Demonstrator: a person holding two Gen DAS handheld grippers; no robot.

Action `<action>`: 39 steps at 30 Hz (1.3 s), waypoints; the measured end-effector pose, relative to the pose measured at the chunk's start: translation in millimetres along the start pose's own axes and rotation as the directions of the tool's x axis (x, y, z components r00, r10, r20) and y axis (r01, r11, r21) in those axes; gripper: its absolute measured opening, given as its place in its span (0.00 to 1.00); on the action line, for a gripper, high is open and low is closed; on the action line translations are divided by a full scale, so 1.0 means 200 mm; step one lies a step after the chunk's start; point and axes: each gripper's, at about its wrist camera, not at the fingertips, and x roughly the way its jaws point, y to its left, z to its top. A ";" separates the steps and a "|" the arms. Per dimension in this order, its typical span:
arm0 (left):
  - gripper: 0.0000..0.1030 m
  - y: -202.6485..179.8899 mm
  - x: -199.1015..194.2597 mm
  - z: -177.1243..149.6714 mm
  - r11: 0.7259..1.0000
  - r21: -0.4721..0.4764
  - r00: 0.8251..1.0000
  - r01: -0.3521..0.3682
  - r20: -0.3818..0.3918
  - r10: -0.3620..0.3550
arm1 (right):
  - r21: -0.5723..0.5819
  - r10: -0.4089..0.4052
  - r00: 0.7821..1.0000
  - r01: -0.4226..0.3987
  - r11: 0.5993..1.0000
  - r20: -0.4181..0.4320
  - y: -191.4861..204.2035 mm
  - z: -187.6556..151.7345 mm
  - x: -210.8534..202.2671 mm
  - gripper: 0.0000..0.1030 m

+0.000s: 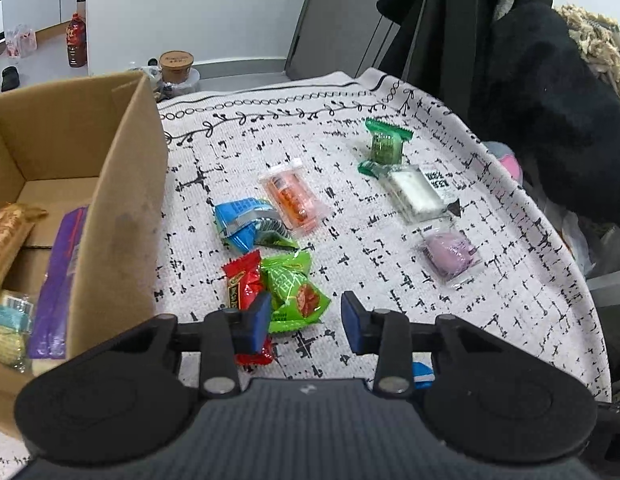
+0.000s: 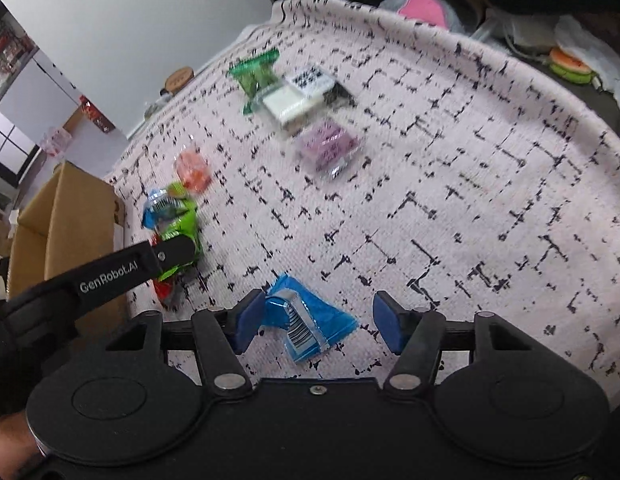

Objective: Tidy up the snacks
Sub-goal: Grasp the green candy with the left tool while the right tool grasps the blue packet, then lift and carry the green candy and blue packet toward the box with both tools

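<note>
- L gripper (image 1: 305, 322): jaws part-open, nothing clamped. Bright green snack (image 1: 295, 292) sits between the pads (image 1: 257, 320), offset toward the left one; red snack (image 1: 245, 292) is under/behind that pad.
- R gripper (image 2: 318, 326): jaws apart, straddling blue snack (image 2: 310, 320). Left pad looks touching its edge, right pad clear, so not gripped.
- Blue snack's long axis runs diagonal to the jaw line.
- Cardboard box (image 1: 121, 200) is left of both, L hand nearer.
- Judgement: both about to pinch, then carry to the box.
</note>
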 end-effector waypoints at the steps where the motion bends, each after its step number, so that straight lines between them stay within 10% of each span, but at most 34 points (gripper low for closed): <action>1: 0.36 0.00 0.01 0.00 1.000 0.001 1.000 0.002 -0.004 -0.002 | -0.012 -0.003 1.000 0.003 1.000 -0.013 0.01 0.00 0.02 0.58; 26: 0.23 -0.05 0.08 -0.05 1.000 0.022 0.998 0.004 -0.070 -0.002 | 0.084 -0.071 0.992 0.062 0.995 0.108 -0.08 0.04 -0.03 0.11; 31: 0.24 -0.10 0.04 -0.07 0.992 0.099 0.989 0.078 -0.131 -0.065 | 0.096 -0.087 0.991 0.077 0.992 0.100 -0.10 0.04 -0.03 0.12; 36: 0.28 -0.16 0.01 -0.07 0.981 0.182 0.991 0.064 -0.129 -0.041 | 0.097 -0.092 0.993 0.084 0.992 0.077 -0.09 0.04 -0.02 0.56; 39: 0.39 -0.14 0.02 -0.05 0.987 0.147 0.990 0.068 -0.129 -0.050 | 0.079 -0.102 0.991 0.095 0.992 0.089 -0.08 0.04 -0.03 0.57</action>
